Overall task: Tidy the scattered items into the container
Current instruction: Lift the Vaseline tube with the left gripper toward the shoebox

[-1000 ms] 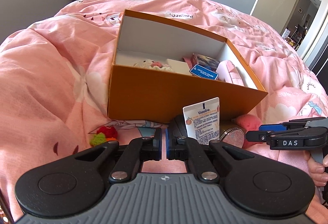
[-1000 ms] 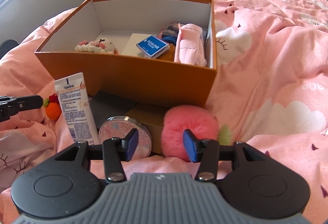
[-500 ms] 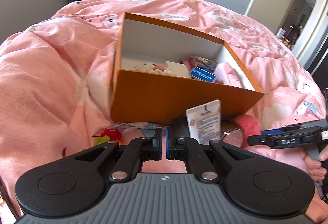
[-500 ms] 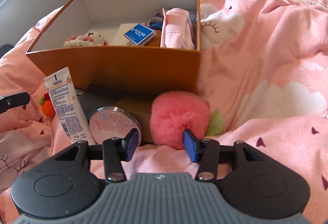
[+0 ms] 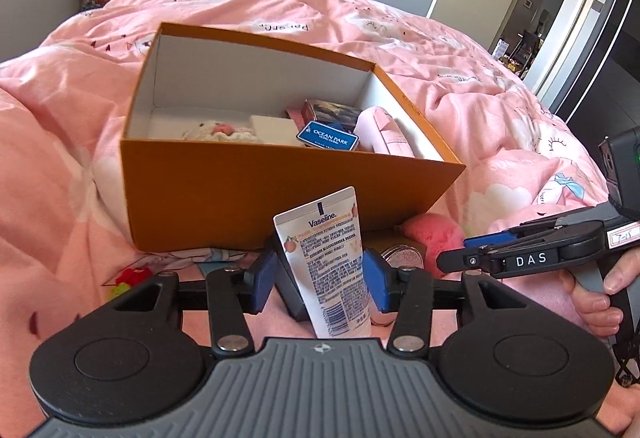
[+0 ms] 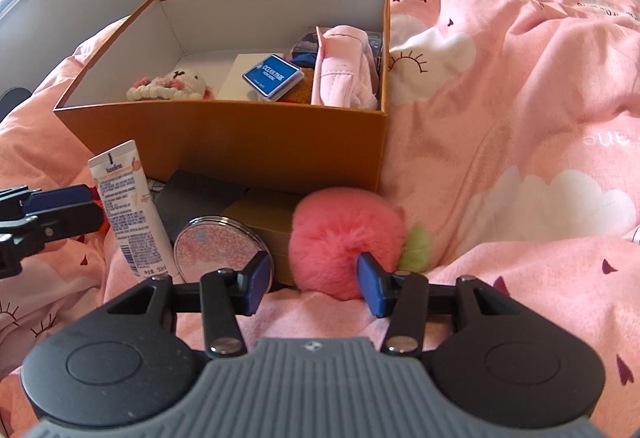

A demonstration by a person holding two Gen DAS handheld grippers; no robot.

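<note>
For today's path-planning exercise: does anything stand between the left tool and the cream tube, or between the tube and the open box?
Nothing visible blocks the left tool: its jaws are opening with the cream tube between them. On the way to the box, only its near orange wall rises behind the tube, so the tube must go over it.

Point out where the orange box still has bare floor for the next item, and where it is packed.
In the orange box, bare white floor lies along the left wall, behind the crocheted plush. The right half is crowded: a white card, the blue Ocean Park tin and the pink pouch against the right wall.
</note>
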